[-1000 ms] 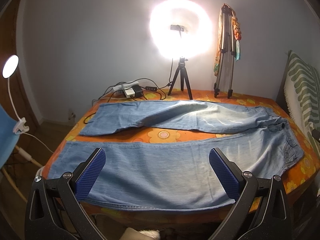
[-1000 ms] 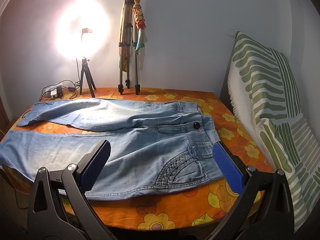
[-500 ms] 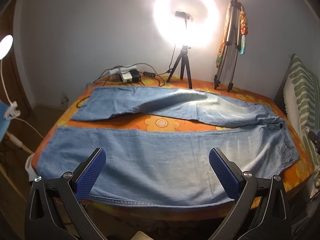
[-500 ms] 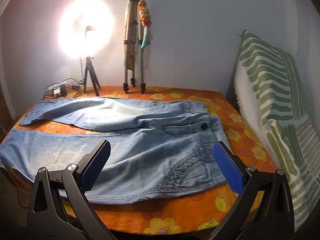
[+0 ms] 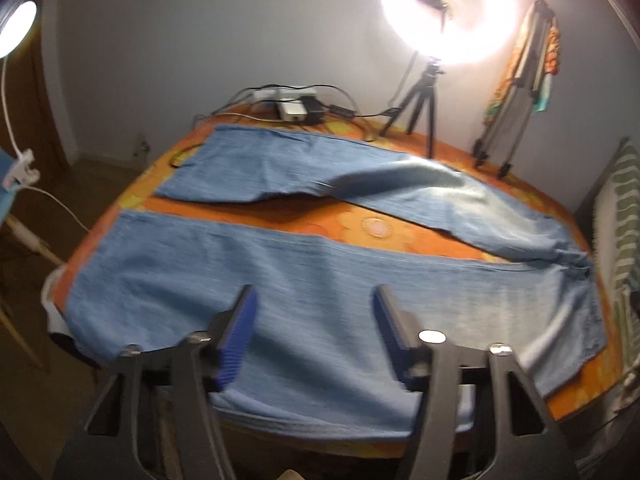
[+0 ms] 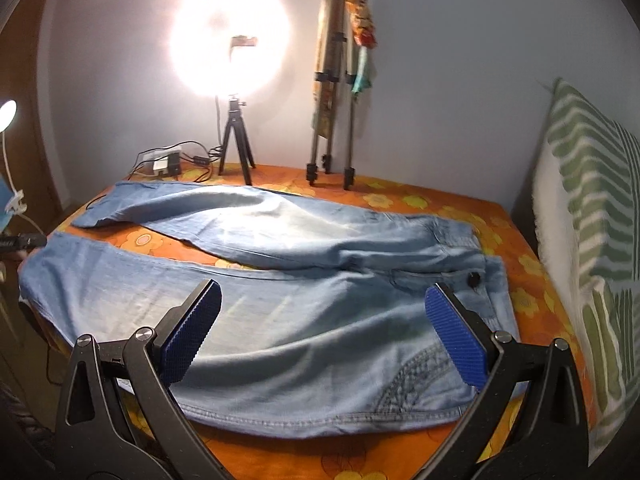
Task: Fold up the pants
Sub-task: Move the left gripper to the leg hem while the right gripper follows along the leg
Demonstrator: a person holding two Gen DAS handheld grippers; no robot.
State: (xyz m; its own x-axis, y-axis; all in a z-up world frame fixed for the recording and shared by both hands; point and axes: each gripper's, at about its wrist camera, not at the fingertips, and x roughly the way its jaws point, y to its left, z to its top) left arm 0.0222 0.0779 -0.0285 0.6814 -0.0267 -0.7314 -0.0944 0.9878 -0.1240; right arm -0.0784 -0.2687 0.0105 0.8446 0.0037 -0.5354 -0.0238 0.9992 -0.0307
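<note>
Light blue jeans [image 5: 320,280] lie spread flat on an orange flowered table [image 5: 372,228], legs apart and pointing left, waist at the right. My left gripper [image 5: 314,320] is open and empty, above the near leg. In the right wrist view the jeans [image 6: 300,312] show with the waist button [image 6: 474,279] at the right. My right gripper [image 6: 324,320] is open and empty, above the near leg and hip. Neither gripper touches the cloth.
A lit ring light on a small tripod [image 6: 236,148] and a folded tripod [image 6: 332,100] stand at the table's back edge, with a power strip and cables [image 5: 296,110]. A green striped cushion [image 6: 592,248] stands at the right. A clip lamp [image 5: 16,28] is at the left.
Both grippers have risen and moved forward over the jeans, looking down more steeply. The left gripper's fingers have come closer together but remain open. The jeans have not moved.
</note>
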